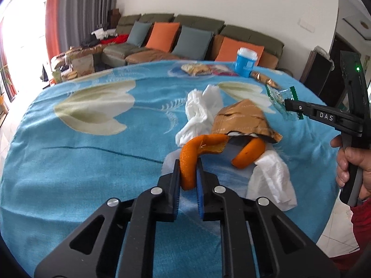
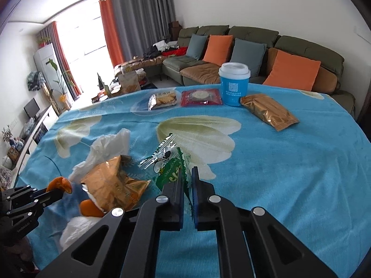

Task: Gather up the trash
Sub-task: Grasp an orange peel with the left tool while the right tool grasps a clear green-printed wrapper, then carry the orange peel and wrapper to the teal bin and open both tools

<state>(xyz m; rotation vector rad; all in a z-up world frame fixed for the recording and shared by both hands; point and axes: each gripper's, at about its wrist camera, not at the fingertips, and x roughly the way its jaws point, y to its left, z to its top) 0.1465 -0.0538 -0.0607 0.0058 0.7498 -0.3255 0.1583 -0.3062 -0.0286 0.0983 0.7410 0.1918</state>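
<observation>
1. While it sits low over the near edge of the blue floral tablecloth (image 1: pixel 69 162), the left gripper (image 1: pixel 188 173) is clenched on a curved strip of orange peel (image 1: pixel 199 153); the peel's long axis runs away from the camera, then bends right toward the trash pile.
2. A second piece of orange peel (image 1: pixel 249 154) lies just right of it, partly tucked under a torn gold foil wrapper (image 1: pixel 243 120) that tents over the pile.
3. Crumpled white tissue (image 1: pixel 199 113) lies on the far left of the gold wrapper, and another tissue (image 1: pixel 271 180) lies near and right of it.
4. The right gripper (image 2: pixel 187 185) is grasping a clear and green candy wrapper (image 2: pixel 167 164) printed with a cartoon face; the wrapper stands edge-on between the fingers, its long axis pointing away and slightly left. Its green lettering is too distorted to read.
5. In the left wrist view the right gripper's finger bears the letters "DAS" (image 1: pixel 326 116).
6. Along the far side of the table, left to right: a biscuit packet (image 2: pixel 162 100) with unreadable characters, a red packet (image 2: pixel 200 97), a blue cup with a white lid (image 2: pixel 234 83) carrying a square code label, and a sealed gold packet (image 2: pixel 269 111) angled toward the near right.
</observation>
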